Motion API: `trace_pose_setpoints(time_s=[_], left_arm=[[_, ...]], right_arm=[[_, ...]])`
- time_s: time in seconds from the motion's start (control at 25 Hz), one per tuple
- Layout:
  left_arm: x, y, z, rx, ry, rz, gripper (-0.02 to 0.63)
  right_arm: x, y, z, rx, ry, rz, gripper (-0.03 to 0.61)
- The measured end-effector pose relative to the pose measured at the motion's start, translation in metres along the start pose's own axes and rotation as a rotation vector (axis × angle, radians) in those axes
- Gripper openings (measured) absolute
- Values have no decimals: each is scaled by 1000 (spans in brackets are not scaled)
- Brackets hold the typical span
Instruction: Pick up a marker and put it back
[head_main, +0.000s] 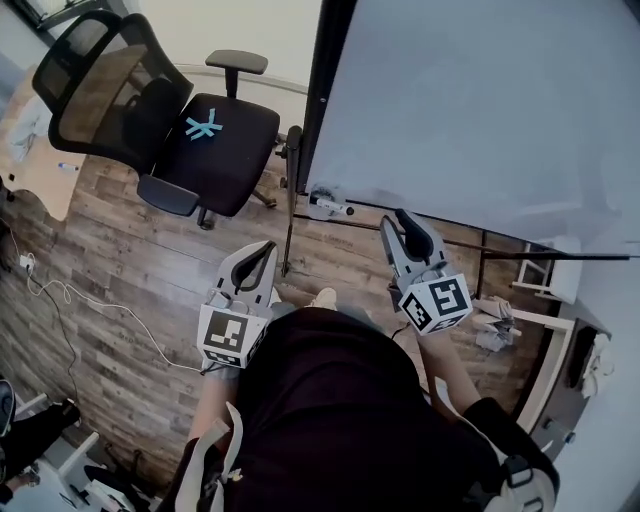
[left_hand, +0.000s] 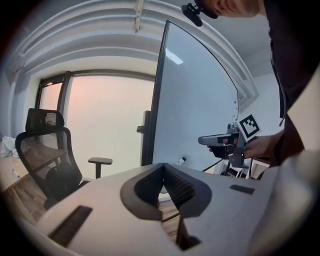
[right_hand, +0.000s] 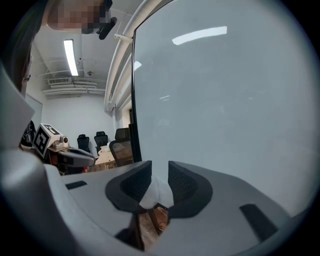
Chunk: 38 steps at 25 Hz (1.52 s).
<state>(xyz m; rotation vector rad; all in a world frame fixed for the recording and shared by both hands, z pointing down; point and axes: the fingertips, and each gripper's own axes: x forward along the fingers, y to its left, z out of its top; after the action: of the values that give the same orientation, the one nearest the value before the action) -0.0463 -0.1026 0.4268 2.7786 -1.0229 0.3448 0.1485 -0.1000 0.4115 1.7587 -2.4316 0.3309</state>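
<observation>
Left gripper (left_hand: 162, 168): jaws closed, ribbed pads meeting at the tips, nothing between them. It is held low at the person's left side, its nose aimed toward the left edge of the whiteboard (left_hand: 200, 100).

Right gripper (right_hand: 160, 174): jaws parted by a narrow gap, nothing in it. It is held at the person's right, level with the left gripper and well apart from it, nose aimed at the whiteboard's face, which fills most of the right gripper view.

Marker (head_main: 331, 208): lies on the ledge (head_main: 372, 224) along the whiteboard's bottom edge, near its left corner. In the head view its long axis runs roughly along the ledge – pale barrel to the left, dark end to the right. It lies between the two grippers' lines of aim, ahead of both and touched by neither. In the left gripper view it shows as a small pale stick with a dark tip, too small to read further.

Surroundings: a black office chair (head_main: 160, 110) stands well to the left of the whiteboard on a wood-plank floor (head_main: 120, 290), a cross of blue tape (head_main: 203, 125) on its seat. A thin white cable (head_main: 70, 320) trails across the floor at the left.
</observation>
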Motion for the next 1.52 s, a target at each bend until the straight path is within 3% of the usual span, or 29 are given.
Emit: trace_pose_setpoints(time_s=[0.84,1.52], left_arm=[[59,-67,16,77,-6,-282,8],[73,-100,11,102,28,-405,9]], right_arm=[[-95,-37,-14,58,-20,-263,96],[-128,-25,-43,84,26,-343,95]])
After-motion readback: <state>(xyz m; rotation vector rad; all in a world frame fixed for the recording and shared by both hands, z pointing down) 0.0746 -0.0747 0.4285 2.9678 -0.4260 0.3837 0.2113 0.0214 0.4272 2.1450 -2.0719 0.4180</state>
